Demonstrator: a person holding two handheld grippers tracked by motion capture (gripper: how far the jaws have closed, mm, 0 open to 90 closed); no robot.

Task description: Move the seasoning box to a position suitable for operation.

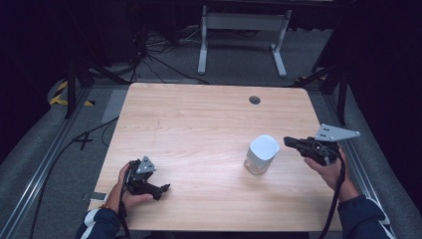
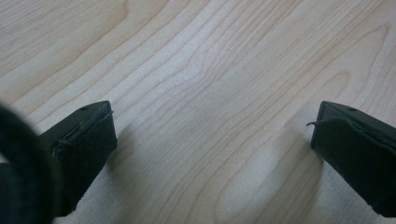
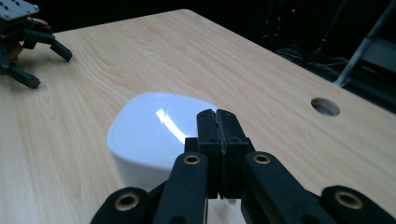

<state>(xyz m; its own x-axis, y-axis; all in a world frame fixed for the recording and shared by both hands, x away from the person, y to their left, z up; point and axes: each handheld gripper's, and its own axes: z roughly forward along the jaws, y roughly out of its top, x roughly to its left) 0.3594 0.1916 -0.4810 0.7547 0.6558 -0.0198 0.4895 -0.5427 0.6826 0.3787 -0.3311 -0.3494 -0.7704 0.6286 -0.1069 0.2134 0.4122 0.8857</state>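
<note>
On the wooden table (image 1: 199, 124), right of its middle, stands a white-lidded jar (image 1: 261, 154) with a clear lower body; it is upright and nothing touches it. Every place below is given from this jar.

Just to the jar's right, the right gripper (image 1: 290, 142) is held above the table's edge in the person's right hand (image 1: 326, 167), its tips pointing at the jar's lid with a small gap between them and it. In the right gripper view its two black jaws are pressed flat together — nothing is between them — and the jar's glossy white top (image 3: 154, 128) sits just beyond their tips. A grey three-cornered plate (image 1: 336, 133) rides on top of it.

Well to the jar's left and nearer the person, the left gripper (image 1: 164, 190) rests low at the table's near edge in the left hand (image 1: 130, 195), angled toward the jar's side. In the left gripper view its jaws stand wide apart, with bare wood grain between them and nothing held.

Beyond the jar, toward the far edge, there is a round cable hole (image 1: 255, 100) in the tabletop. Farther still past the table, a white metal frame (image 1: 242, 37) stands on the grey floor.
</note>
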